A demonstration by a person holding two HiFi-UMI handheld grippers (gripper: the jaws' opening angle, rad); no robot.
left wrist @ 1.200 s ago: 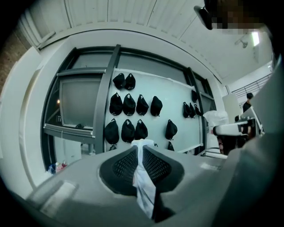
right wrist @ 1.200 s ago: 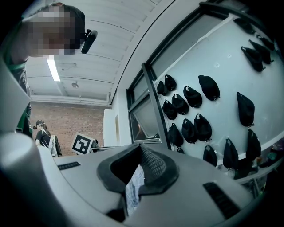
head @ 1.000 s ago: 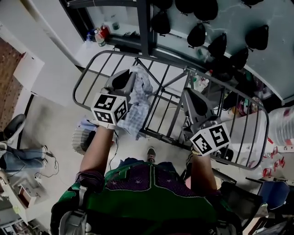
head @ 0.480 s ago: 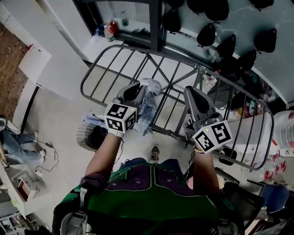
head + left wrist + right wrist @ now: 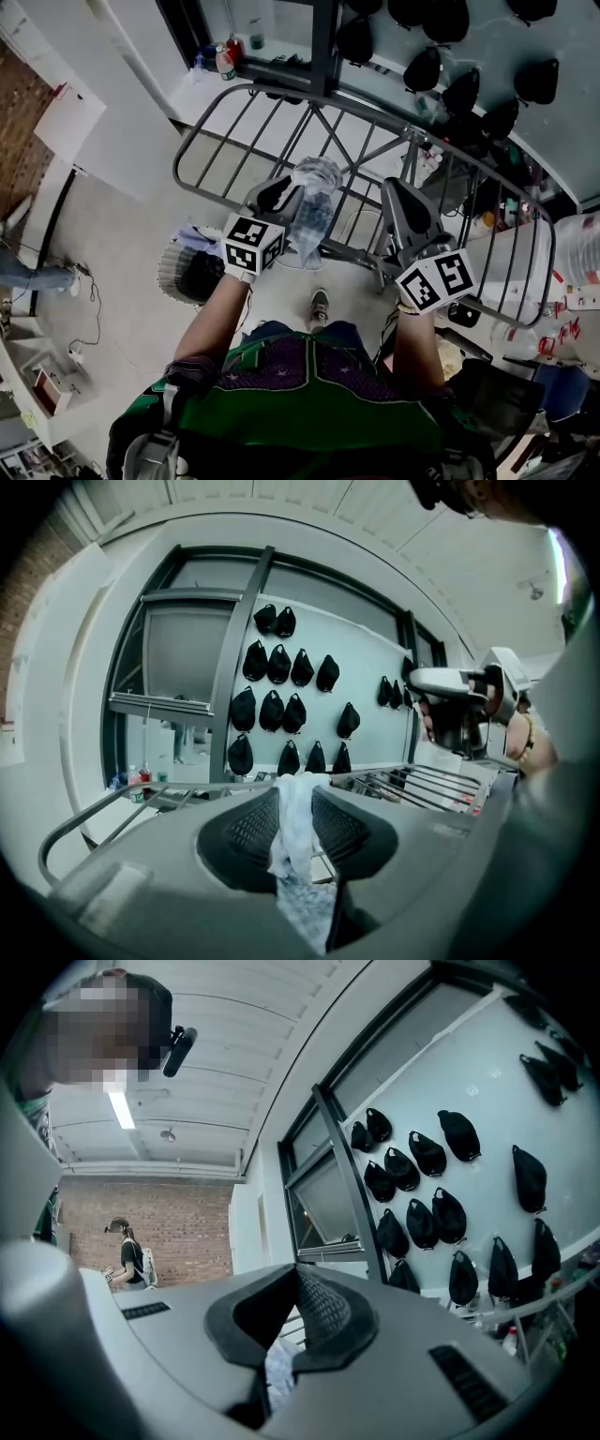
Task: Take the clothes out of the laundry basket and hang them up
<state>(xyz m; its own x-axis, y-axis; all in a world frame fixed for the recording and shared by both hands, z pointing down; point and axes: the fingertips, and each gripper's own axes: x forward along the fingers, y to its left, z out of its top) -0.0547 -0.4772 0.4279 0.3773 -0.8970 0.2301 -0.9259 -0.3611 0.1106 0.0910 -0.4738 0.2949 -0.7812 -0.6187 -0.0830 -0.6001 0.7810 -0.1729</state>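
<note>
Head view looks down past the person's green and purple top (image 5: 309,394) to both forearms. The left gripper (image 5: 281,191) has its jaws opening, with a pale checked cloth (image 5: 314,202) between them; in the left gripper view the cloth (image 5: 295,827) runs up through the gap between the two pads. The right gripper (image 5: 397,191) is just beside it with its jaws pressed together on nothing. The cloth is bunched over a rail of the metal drying rack (image 5: 225,122) and hangs down from it. Below on the floor, left of the arms, stands the laundry basket (image 5: 173,272). Beyond the rack, black caps (image 5: 459,89) hang on the wall.
</note>
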